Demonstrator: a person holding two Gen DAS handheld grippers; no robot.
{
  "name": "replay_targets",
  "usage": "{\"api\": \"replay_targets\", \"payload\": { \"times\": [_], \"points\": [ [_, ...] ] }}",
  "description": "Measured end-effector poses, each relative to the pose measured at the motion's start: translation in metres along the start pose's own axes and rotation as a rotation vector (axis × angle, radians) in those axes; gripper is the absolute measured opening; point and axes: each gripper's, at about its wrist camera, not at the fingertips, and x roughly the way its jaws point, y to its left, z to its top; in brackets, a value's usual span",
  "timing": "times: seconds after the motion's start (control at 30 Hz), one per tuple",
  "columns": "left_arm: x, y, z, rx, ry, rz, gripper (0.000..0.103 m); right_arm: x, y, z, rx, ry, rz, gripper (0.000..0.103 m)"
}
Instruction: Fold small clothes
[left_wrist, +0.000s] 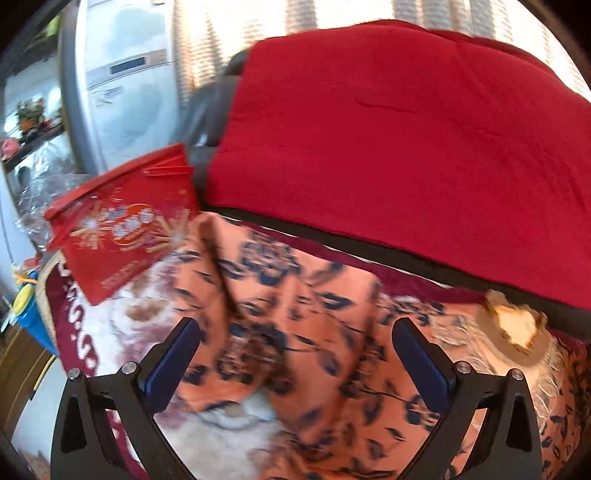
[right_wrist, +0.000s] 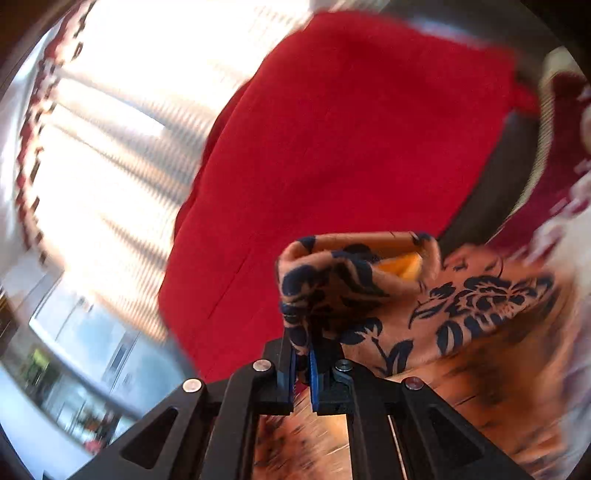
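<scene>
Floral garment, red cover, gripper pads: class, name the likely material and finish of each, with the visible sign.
Floral garment: soft woven or knit cloth, matte, probably thin; it bunches and drapes where the right gripper pinches it. Red cover: thick matte fabric, perhaps fleece; faint seams, no shine. Gripper pads: blue, likely rubber or ribbed plastic, on black rigid plastic-looking fingers.

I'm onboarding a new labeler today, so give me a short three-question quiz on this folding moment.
1. True or false: the right hand-held gripper is shut on the orange floral garment.
2. The left hand-held gripper is: A) open above the garment, B) shut on the red bag, C) out of view.
3. Fill in: behind the garment lies a plain ___ blanket.

Key: 1 true; 2 A; 3 red.
</scene>
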Motion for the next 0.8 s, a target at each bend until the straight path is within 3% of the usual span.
{"api": "replay_targets", "payload": {
  "times": [0.13, 0.23, 0.27, 0.3, 0.37, 0.47, 0.57, 0.67, 0.73, 0.8],
  "points": [
    [0.005, 0.030, 0.006, -0.064, -0.001, 0.013, 0.103, 0.066, 0.023, -0.054, 0.065, 0.126, 0.114, 0.009],
    [0.006, 0.039, 0.006, -0.083, -0.002, 0.015, 0.103, 0.121, 0.023, -0.102, 0.163, 0.285, 0.188, 0.011],
    [0.008, 0.038, 0.006, -0.079, -0.003, 0.012, 0.103, 0.131, 0.025, -0.114, 0.176, 0.337, 0.198, 0.022],
    [0.009, 0.038, 0.006, -0.073, -0.001, 0.008, 0.103, 0.139, 0.025, -0.123, 0.184, 0.393, 0.207, 0.050],
    [0.007, 0.031, 0.004, -0.053, 0.008, -0.010, 0.103, 0.143, 0.021, -0.136, 0.181, 0.478, 0.234, 0.093],
    [0.010, 0.017, 0.001, -0.012, 0.035, -0.067, 0.103, 0.122, 0.010, -0.129, 0.123, 0.438, 0.251, 0.093],
    [0.012, -0.001, -0.007, 0.040, 0.083, -0.142, 0.103, 0.092, 0.000, -0.104, 0.082, 0.367, 0.205, 0.093],
    [0.021, -0.021, -0.018, 0.075, 0.159, -0.210, 0.103, 0.054, -0.026, -0.072, 0.003, 0.263, 0.039, 0.091],
    [0.029, -0.040, -0.028, 0.140, 0.188, -0.201, 0.103, 0.029, -0.058, -0.054, -0.012, 0.205, -0.062, 0.090],
    [0.043, -0.061, -0.042, 0.224, 0.252, -0.165, 0.103, 0.017, -0.092, -0.045, 0.037, 0.150, -0.146, 0.077]
  ]
}}
